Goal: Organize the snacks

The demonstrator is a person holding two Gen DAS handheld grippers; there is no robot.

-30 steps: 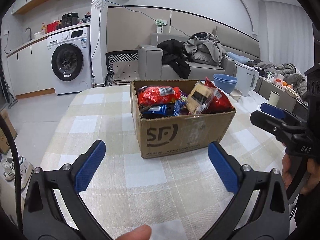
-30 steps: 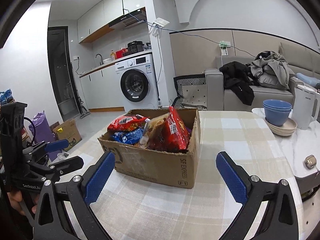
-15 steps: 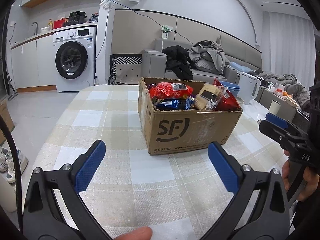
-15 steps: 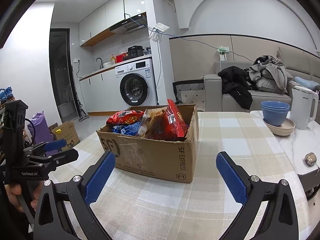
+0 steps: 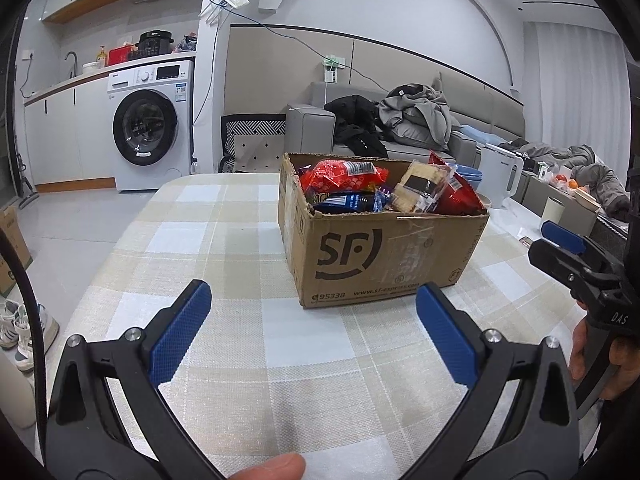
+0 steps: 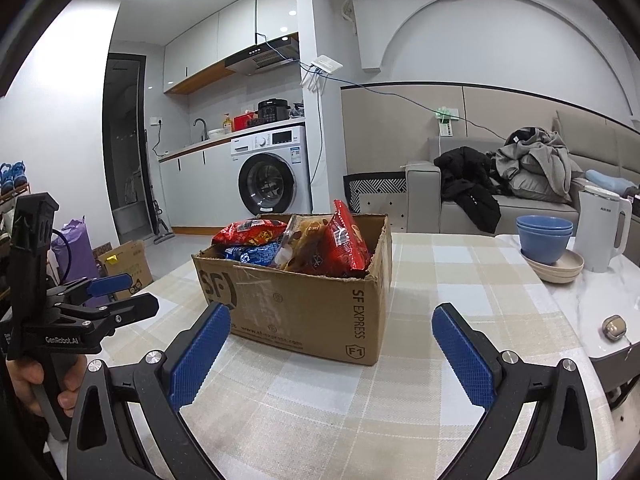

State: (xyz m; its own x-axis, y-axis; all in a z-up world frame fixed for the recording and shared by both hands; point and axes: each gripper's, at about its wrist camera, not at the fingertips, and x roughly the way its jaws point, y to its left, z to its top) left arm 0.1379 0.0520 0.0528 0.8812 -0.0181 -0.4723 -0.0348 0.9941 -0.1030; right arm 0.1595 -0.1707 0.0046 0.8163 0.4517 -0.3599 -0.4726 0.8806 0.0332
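A checked cloth (image 5: 248,248) covers the bench, and on its bare marble end (image 6: 608,292) stand stacked blue bowls (image 6: 544,232) on beige plates (image 6: 560,270), just beside a white electric kettle (image 6: 602,232), with a small round beige object (image 6: 614,325) nearer the edge. Behind the bench a grey sofa (image 6: 520,204) carries a black jacket (image 6: 468,184) and a heap of grey clothes (image 6: 536,164). Further left a white washing machine (image 5: 150,128) sits under a counter holding a black cooker (image 5: 155,42) and a red box (image 5: 120,55), and white sneakers (image 5: 18,332) lie on the floor.
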